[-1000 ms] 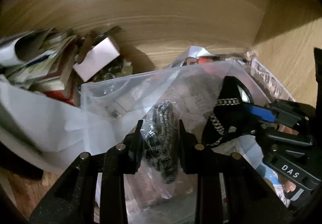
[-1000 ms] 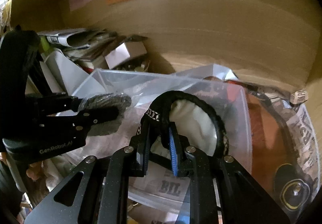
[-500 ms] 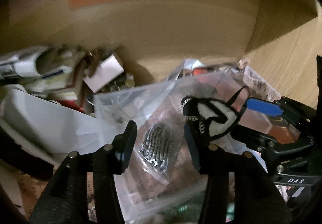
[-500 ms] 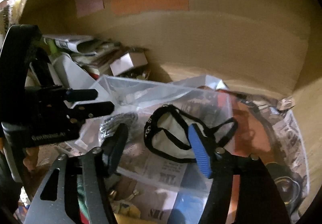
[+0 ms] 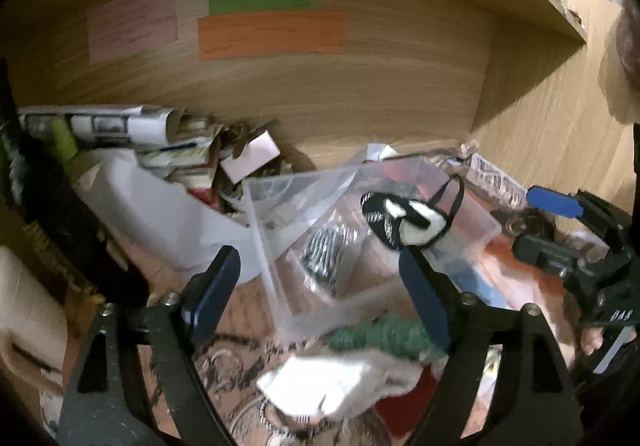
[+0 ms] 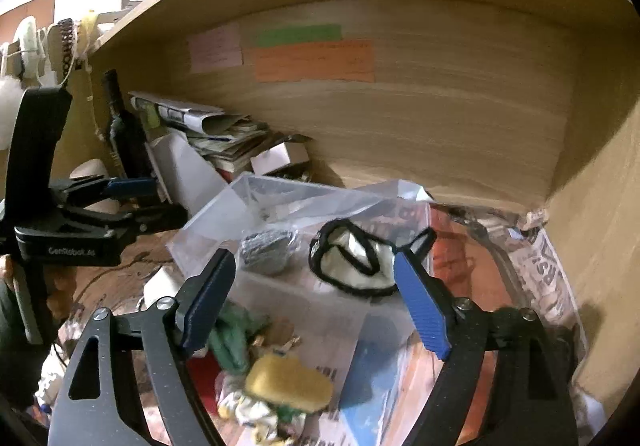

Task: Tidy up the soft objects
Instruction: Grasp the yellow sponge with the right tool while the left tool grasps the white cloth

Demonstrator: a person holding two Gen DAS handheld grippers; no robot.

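Observation:
A clear plastic bin (image 6: 208, 221) (image 5: 264, 230) stands on a wooden shelf. In it lie a grey-black bagged soft bundle (image 6: 266, 248) (image 5: 322, 256) and a white pouch with black straps (image 6: 354, 260) (image 5: 408, 217). My left gripper (image 5: 320, 294) is open and empty, in front of the bin. My right gripper (image 6: 316, 304) is open and empty, in front of the bin. A yellow sponge (image 6: 288, 382), a green cloth (image 6: 230, 342) (image 5: 380, 338) and a white cloth (image 5: 332, 382) lie in front of the bin.
Stacked papers and a small white box (image 6: 278, 157) lie at the shelf's back left beside a dark bottle (image 6: 124, 133). Newspaper (image 6: 548, 278) lines the shelf at right. Coloured notes (image 6: 314, 59) are stuck on the back wall. The right side wall stands close.
Both grippers opened and pulled back from the bin. The left let go of the bagged bundle and the right let go of the strapped pouch; both now lie in the bin.

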